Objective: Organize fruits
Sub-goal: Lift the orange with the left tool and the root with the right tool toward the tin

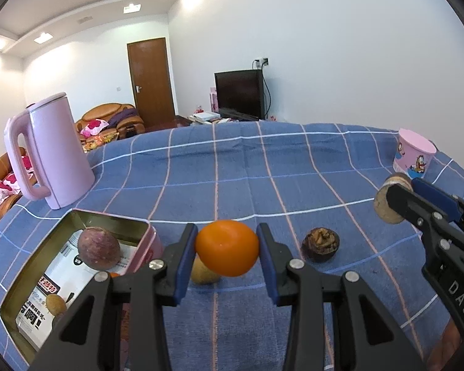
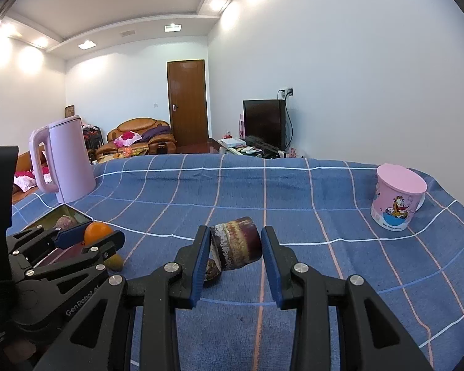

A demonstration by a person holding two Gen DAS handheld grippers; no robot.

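Observation:
My left gripper is shut on an orange tangerine, held above the blue checked cloth just right of the pink tin box. The tin holds a purple round fruit and a small brown fruit. A yellowish fruit lies on the cloth under the tangerine. A dark mangosteen lies to the right. My right gripper is shut on a purple-brown sugarcane piece, held above the cloth; it also shows in the left wrist view.
A pink kettle stands at the table's far left behind the tin. A pink cartoon cup with a lid stands at the far right. The blue cloth covers the table; sofa, door and TV lie beyond.

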